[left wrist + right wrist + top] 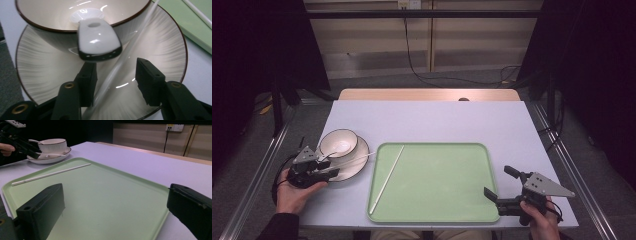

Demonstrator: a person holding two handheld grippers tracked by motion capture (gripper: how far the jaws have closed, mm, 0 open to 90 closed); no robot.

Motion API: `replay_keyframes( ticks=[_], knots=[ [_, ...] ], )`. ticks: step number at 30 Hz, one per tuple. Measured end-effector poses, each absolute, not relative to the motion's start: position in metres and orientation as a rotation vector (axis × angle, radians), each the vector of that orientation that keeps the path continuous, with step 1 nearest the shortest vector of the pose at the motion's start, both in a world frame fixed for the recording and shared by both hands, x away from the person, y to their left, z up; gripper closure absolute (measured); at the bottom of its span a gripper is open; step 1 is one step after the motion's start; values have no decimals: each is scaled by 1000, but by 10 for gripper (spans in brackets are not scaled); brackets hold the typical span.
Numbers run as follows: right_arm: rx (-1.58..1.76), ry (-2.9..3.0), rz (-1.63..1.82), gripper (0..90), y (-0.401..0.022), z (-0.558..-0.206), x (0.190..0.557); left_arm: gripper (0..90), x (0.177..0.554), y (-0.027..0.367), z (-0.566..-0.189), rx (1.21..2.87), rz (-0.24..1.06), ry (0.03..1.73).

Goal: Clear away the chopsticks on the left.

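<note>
Blurring close to the lens in the left gripper view: a white chopstick (117, 67) lying across the saucer (45, 67), running between the left gripper (116, 75) pads, jaws part-closed, not yet pressing it. Hiding part of the bowl (50, 10) wall: a white spoon handle (98, 40). Spreading beneath: a pale lilac table (437, 122), grey floor around, dim wall behind. Lying on the green tray (447, 200): a second chopstick (387, 179). Hovering over the tray's near right corner: right gripper (501, 186), jaws spread wide, gripping nothing.
</note>
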State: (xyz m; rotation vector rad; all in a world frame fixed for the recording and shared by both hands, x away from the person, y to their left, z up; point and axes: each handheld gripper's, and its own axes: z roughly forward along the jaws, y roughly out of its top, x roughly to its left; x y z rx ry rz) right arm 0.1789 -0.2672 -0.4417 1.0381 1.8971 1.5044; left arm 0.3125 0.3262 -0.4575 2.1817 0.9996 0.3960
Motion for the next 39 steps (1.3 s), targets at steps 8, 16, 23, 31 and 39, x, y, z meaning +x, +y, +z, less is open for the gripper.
replay_keyframes(
  ticks=[8, 16, 23, 31, 39],
  knots=[
    [1036, 1892, 1502, 11, -268, -441, 179, 641, 312, 324, -457, 2183, 390, 1001],
    [1044, 1902, 1502, 11, -268, -442, 179, 742, 311, 320, -458, 2221, 360, 963],
    [1040, 1904, 1501, 11, -268, -442, 179, 773, 312, 315, -457, 2232, 335, 942],
    [1042, 1899, 1503, 11, -268, -442, 179, 784, 313, 308, -457, 2243, 322, 933],
    [1042, 1900, 1503, 11, -268, -442, 179, 805, 313, 309, -456, 2239, 332, 941]
  ],
)
